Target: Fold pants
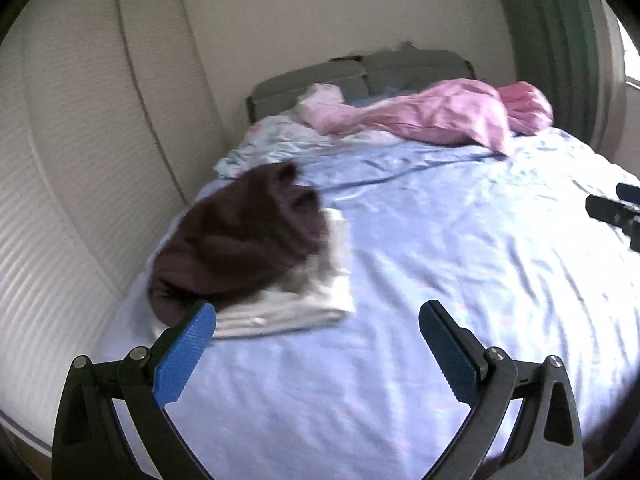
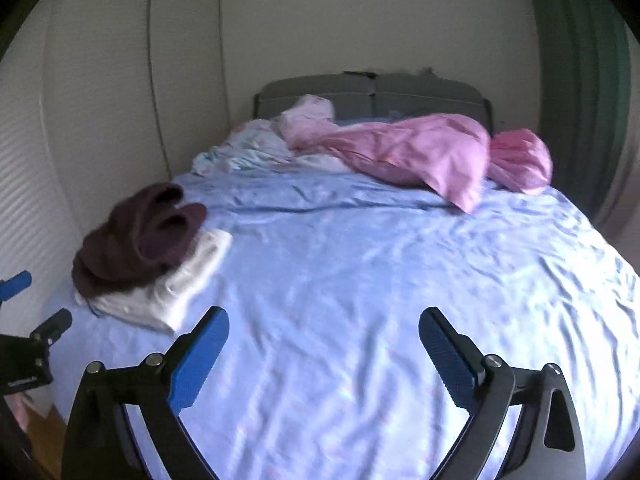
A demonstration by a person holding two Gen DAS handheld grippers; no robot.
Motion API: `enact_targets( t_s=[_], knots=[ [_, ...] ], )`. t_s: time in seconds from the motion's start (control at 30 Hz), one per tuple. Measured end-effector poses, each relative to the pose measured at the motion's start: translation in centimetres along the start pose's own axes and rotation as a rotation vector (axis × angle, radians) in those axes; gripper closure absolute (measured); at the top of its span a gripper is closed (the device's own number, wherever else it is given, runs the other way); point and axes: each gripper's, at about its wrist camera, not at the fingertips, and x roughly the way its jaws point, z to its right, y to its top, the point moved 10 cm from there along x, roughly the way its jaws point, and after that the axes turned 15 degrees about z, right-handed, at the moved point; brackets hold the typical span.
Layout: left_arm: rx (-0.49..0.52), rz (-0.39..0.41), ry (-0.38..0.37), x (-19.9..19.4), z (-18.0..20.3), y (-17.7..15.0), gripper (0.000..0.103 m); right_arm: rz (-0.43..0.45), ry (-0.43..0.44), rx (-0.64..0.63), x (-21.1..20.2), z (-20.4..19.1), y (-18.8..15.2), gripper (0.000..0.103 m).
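Both of my tools are empty right now: my left gripper has its blue-padded jaws spread wide with only bedsheet showing between them, and my right gripper stands just as wide, with nothing in it either. Both hang above the pale blue, wrinkled bedsheet, apart from any cloth. What I judge to be the pants is the dark maroon, fleecy-looking garment lying in a loose heap near the left edge of the bed, on top of a folded white cloth; I see two rounded openings at its far end, which could be leg cuffs or a waist, and the blur keeps me from telling which. I expect it to handle as soft, limp and light, with no stiffness to hold a shape, so it will sag and drag from wherever I pinch it, and the plush surface should grip well against my textured pads. I would take it at a hemmed edge, one gripper at each side of the waistband or one at each cuff, pinching only the maroon layer so the white cloth beneath stays put. A crumpled pink duvet lies well apart at the grey headboard.
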Motion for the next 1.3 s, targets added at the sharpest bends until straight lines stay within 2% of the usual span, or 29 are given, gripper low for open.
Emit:
enact_targets(
  t_s=[0.13, 0.37, 0.57, 0.73, 0.9, 1.3],
  knots=[
    [-0.039, 0.009, -0.064, -2.7, 4.8, 0.7, 0.0, -0.017, -0.028, -0.008, -3.0, 3.1, -1.4, 0.006],
    [-0.115, 0.028, -0.051, -6.1, 8.2, 2.0, 0.0, -0.03, -0.035, 0.03, -7.2, 7.1, -2.7, 0.006],
    [-0.072, 0.071, -0.018, -8.6, 10.2, 3.3, 0.0, 0.019, -0.056, 0.079, -10.4, 10.0, -2.7, 0.006],
    [-0.048, 0.079, -0.036, -9.6, 12.2, 3.6, 0.0, 0.088, -0.089, 0.067, -12.8, 11.5, -2.2, 0.006],
    [-0.051, 0.079, -0.069, -10.1, 13.2, 3.7, 0.0, 0.113, -0.097, 0.063, -14.5, 12.0, -2.1, 0.006],
    [-0.099, 0.066, -0.06, -9.9, 12.5, 3.5, 0.0, 0.127, -0.115, 0.031, -15.1, 11.9, -2.0, 0.006]
  ],
)
